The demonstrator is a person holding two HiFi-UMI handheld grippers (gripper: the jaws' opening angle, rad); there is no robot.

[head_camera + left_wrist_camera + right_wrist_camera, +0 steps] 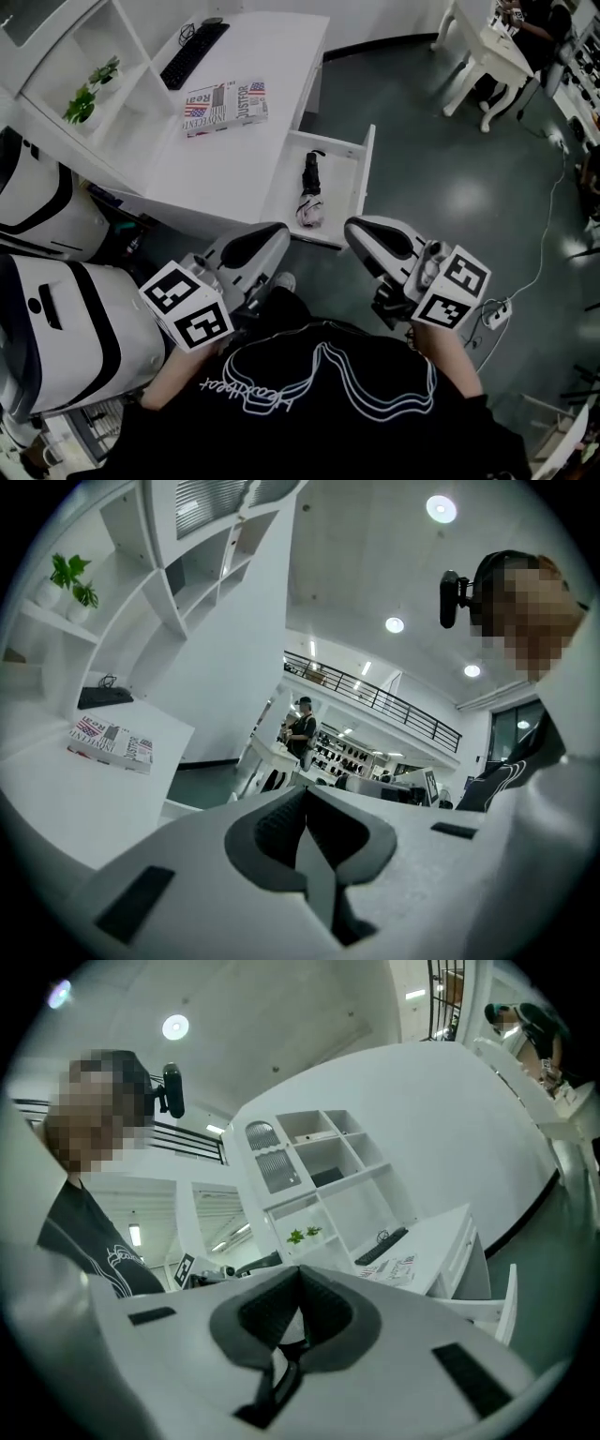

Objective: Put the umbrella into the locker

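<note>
A folded black umbrella [310, 187] with a pale patterned end lies inside the pulled-out white drawer [363, 184] of the desk. Both grippers are held close to my chest, well short of the drawer, and both point towards it. My left gripper [276, 232] has its jaws together with nothing between them; in its own view the left gripper [305, 795] aims level across the room. My right gripper [355, 228] is also shut and empty, and the right gripper [300, 1274] faces the shelves and the desk. Neither gripper view shows the umbrella.
On the white desk [225, 169] lie a printed magazine [225, 106] and a black keyboard [193, 52]. Shelves with small green plants [89, 94] stand at the left, above white-and-black machines [56, 319]. A power strip [495, 314] lies on the floor; another white table [483, 47] stands at the far right.
</note>
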